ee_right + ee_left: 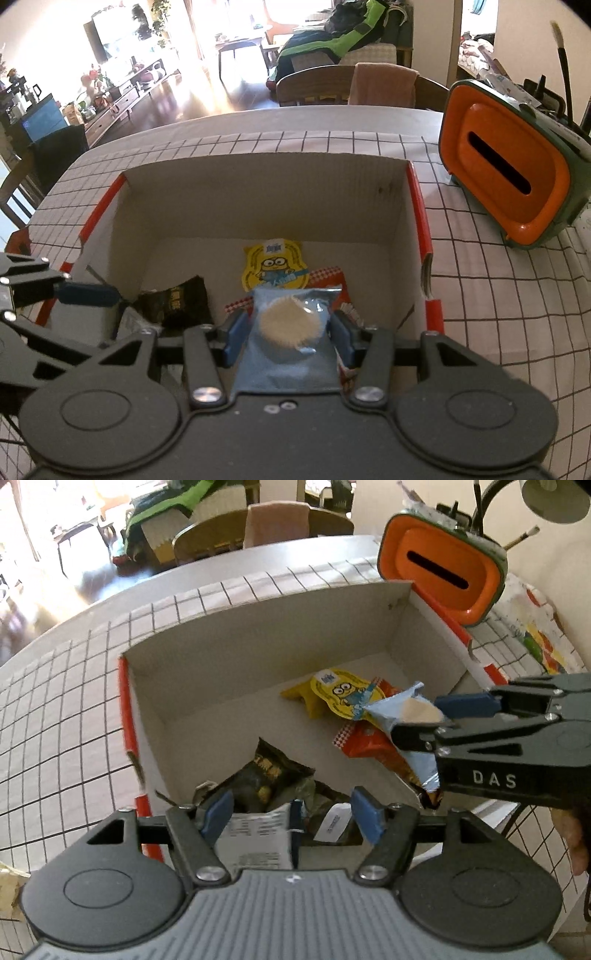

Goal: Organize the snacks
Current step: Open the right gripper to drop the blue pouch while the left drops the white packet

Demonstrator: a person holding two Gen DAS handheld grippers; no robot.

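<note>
An open cardboard box (pixel 258 616) (pixel 258 162) with red edges stands on the chequered tablecloth. In it lie a yellow cartoon packet (pixel 343 694) (pixel 275 269), a red packet (pixel 365 742) (pixel 332 277) and a dark packet (pixel 266 775) (pixel 177 299). My left gripper (pixel 293 818) hangs over the box's near left corner, open. A white packet (pixel 258 834) stands between its pads against the left one, with a gap to the right one. My right gripper (pixel 290 334) (pixel 421 720) is shut on a light-blue cracker packet (pixel 291 325) (pixel 402 709) above the red packet.
An orange tissue box (pixel 443 568) (pixel 509 177) with a dark slot stands right of the cardboard box. A colourful printed bag (pixel 535 638) lies at the far right. Chairs (pixel 317 85) stand beyond the table's far edge. A hand (pixel 576 842) shows behind the right gripper.
</note>
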